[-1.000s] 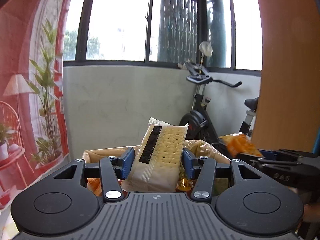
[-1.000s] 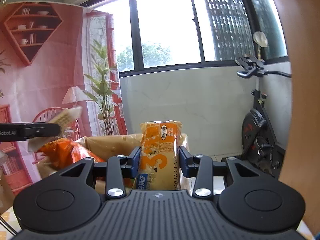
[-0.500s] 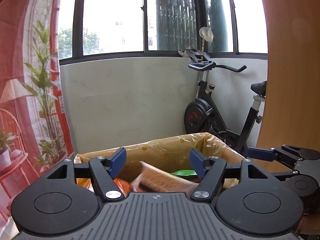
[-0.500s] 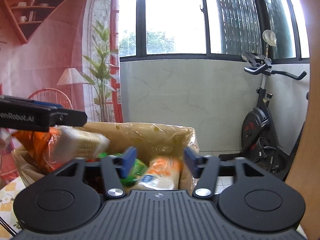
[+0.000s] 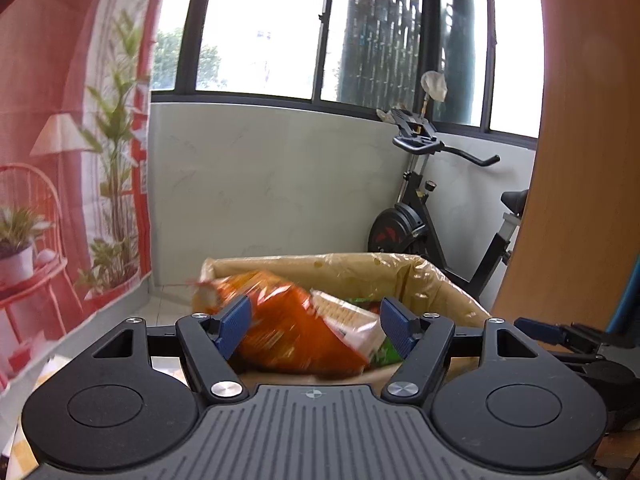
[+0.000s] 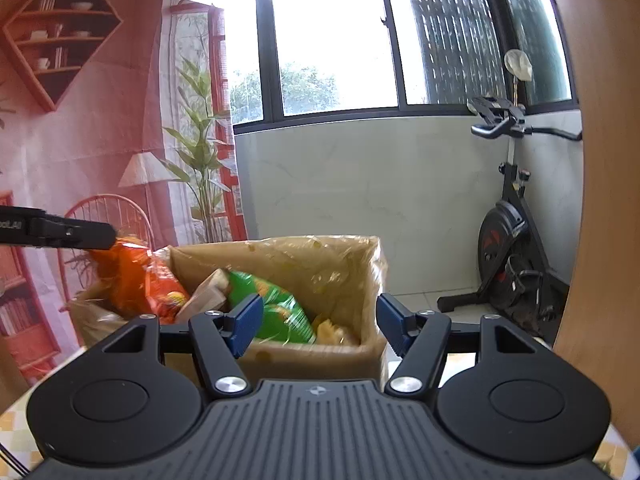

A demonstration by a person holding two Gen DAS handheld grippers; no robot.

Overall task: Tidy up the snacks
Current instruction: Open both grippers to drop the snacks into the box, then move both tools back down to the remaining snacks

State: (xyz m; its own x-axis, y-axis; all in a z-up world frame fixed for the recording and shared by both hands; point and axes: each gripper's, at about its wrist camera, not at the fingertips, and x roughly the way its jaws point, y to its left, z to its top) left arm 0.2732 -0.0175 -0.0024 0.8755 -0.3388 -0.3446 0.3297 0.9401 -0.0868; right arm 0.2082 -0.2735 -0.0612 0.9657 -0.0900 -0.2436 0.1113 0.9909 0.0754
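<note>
A cardboard box [image 5: 432, 280] lined with clear plastic holds the snacks; it also shows in the right wrist view [image 6: 360, 280]. An orange bag [image 5: 288, 332] leans on the box's left side, with the cracker pack [image 5: 344, 312] beside it. In the right wrist view I see the orange bag [image 6: 140, 280], the cracker pack [image 6: 208, 292], a green bag [image 6: 276, 308] and a yellow pack [image 6: 332, 330] inside. My left gripper [image 5: 316, 326] is open and empty in front of the box. My right gripper [image 6: 318, 322] is open and empty, just before the box.
An exercise bike [image 5: 432, 216] stands behind the box at the right, also in the right wrist view [image 6: 516, 240]. A wooden panel [image 5: 580, 160] fills the right edge. A red printed backdrop [image 6: 80, 120] hangs at the left. A white wall [image 5: 260, 184] is behind.
Both grippers opened and dropped their packs into the box: the left let go of the crackers, the right the orange-and-white pack. Both have since pulled back from the box.
</note>
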